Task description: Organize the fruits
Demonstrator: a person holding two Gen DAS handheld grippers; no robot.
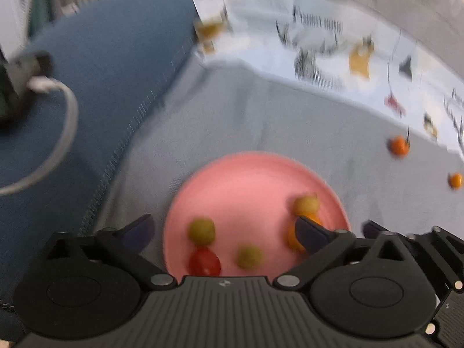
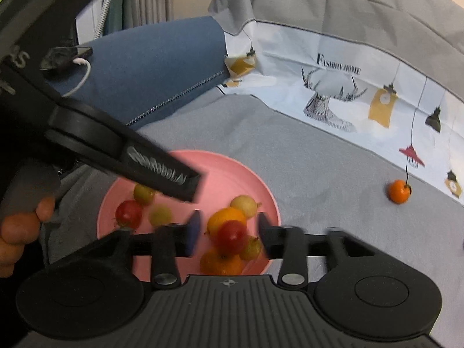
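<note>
Fruits lying on the pink plate (image 2: 261, 191), both grippers hovering over it.
Red fruit (image 2: 232, 236) is sitting between the right gripper's (image 2: 229, 232) half-spread fingers, untouched, atop round orange and yellow-green ones piled at the plate's near edge. The left gripper (image 1: 223, 229) is hanging fully spread, holding nothing, above a glossy red tomato (image 1: 204, 262). One orange fruit (image 2: 399, 191) is resting on grey cloth (image 2: 290, 145) well apart from the plate.
</note>
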